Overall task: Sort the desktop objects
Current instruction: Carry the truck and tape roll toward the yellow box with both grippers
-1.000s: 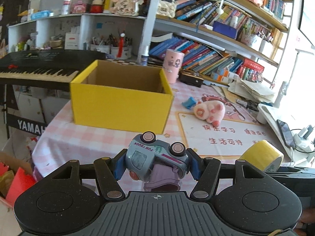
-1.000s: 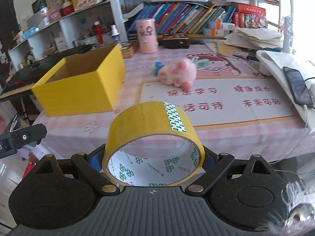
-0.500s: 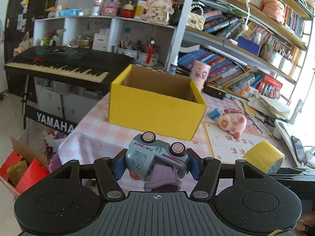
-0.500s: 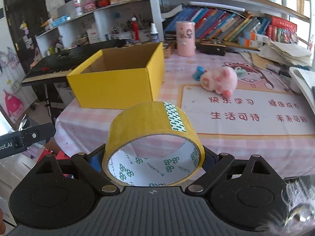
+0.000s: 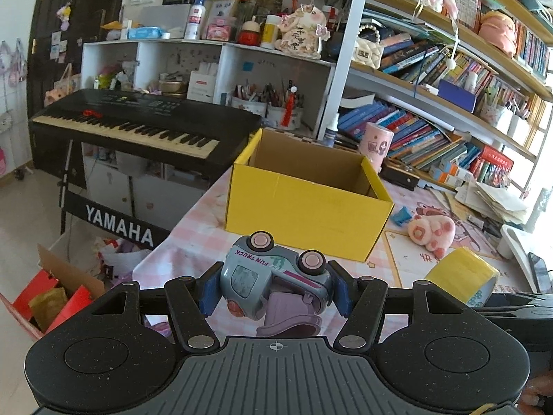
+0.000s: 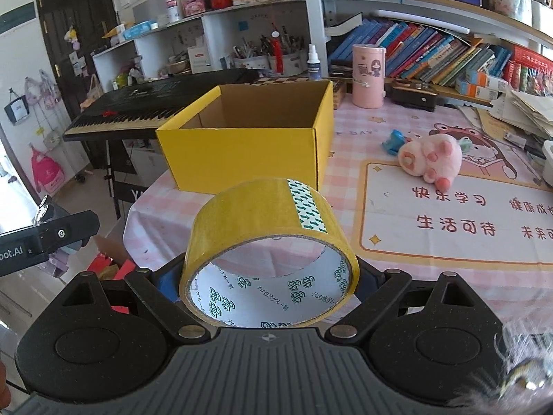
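Two light, rigid loads: my left claw (image 5: 274, 285) pinches the toy truck (image 5: 274, 273) by its ends, my right claw (image 6: 268, 276) clamps the tape roll (image 6: 268, 242) across its rim, both short of the yellow box (image 6: 249, 145).

Round table (image 6: 242, 204) with pink checked cloth. Open yellow box (image 6: 249, 148) sits on it near its left edge. Right of the box: small blue object (image 6: 394, 141), then pink plush toy (image 6: 430, 157) lying on a printed desk mat (image 6: 449, 221). Behind the box's right corner: pink cylinder (image 6: 368, 76), upright; dark case (image 6: 413, 94) right of that. Paper pile (image 6: 518, 110) far right of box.
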Motion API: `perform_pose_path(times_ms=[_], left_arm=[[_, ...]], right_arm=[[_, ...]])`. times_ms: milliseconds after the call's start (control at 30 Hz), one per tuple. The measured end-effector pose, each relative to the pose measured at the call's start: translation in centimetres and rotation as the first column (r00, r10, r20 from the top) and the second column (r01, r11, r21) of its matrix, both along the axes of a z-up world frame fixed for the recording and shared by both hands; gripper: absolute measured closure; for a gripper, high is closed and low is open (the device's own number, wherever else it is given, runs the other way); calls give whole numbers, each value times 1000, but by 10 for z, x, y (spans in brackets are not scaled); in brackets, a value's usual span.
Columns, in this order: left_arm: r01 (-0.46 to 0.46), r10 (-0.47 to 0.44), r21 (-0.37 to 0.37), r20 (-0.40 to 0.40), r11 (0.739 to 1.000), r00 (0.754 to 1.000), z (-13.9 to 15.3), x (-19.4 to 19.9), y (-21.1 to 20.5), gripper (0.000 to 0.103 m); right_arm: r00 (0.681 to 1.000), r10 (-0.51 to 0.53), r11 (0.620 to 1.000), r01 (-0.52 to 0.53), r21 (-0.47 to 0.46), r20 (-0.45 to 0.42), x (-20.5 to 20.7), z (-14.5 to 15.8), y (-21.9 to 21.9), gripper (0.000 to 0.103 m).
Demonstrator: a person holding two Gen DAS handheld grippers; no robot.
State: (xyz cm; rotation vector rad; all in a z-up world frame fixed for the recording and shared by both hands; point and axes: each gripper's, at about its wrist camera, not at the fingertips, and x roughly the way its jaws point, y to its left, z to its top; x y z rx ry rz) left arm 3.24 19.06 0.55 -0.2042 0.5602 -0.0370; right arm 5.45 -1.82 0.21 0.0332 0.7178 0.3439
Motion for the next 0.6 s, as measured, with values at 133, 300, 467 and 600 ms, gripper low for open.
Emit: perform_pose_path(times_ms=[133,300,467,600], left_arm=[[11,-11,-2,1,1000,1000,0,5,0,41],[30,-30,-2,8,1000,1000,1,10,-3,41],[42,-42,-8,16,999,999,2,15,-4,41],[52,-52,-6,20,999,998,4,17,-5,41]], right_arm=[[1000,7,1000,-7,-6,-2,3,0,3,11],[1000,8,1000,-8,-12,-9,5,-1,4,11],[1000,-11,1000,11,-12,-6,7,1,0,11],[1000,-19,1000,19,-10,-3,6,2,-2,11]])
